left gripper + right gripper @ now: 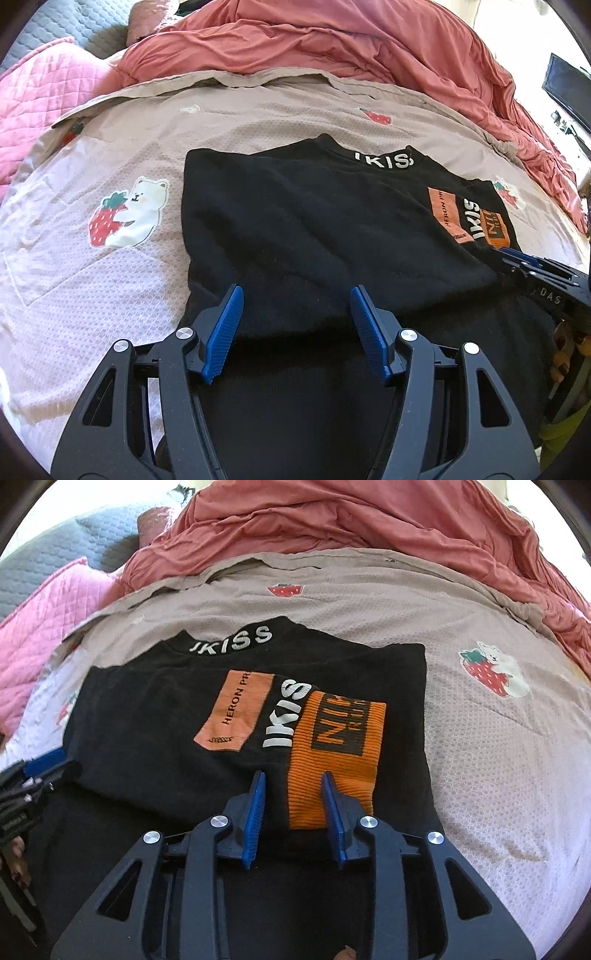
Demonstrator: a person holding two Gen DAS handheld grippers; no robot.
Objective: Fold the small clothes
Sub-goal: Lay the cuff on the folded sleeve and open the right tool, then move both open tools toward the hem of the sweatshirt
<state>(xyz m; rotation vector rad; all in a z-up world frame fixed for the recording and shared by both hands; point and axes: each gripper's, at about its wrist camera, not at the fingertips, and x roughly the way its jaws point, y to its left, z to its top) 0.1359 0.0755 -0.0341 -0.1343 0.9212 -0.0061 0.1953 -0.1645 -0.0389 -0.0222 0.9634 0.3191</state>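
Hovering over the near part of the black sweater (314, 229), the left gripper (295, 295) has its blue fingers (225, 332) spread wide, nothing between them. The right gripper (293, 779) is also parted, less wide, empty, its tips over the orange cuff (332, 768) of the sleeve folded across the chest.

Sweater lies flat on the strawberry-print sheet (110, 295), sleeves already turned in, collar lettering at the far end, beyond both sets of fingers. The near hem runs under the grippers and out of sight.

Likely step: take the near edge and carry it toward the collar.

To do it well:
- pinch both near corners at matching points, one per gripper
- catch every layer, cuff included, so the sleeve does not slide out
- lift low, travel together, lay the edge square just short of the collar

Crumpled red blanket (351, 520) sits well beyond.
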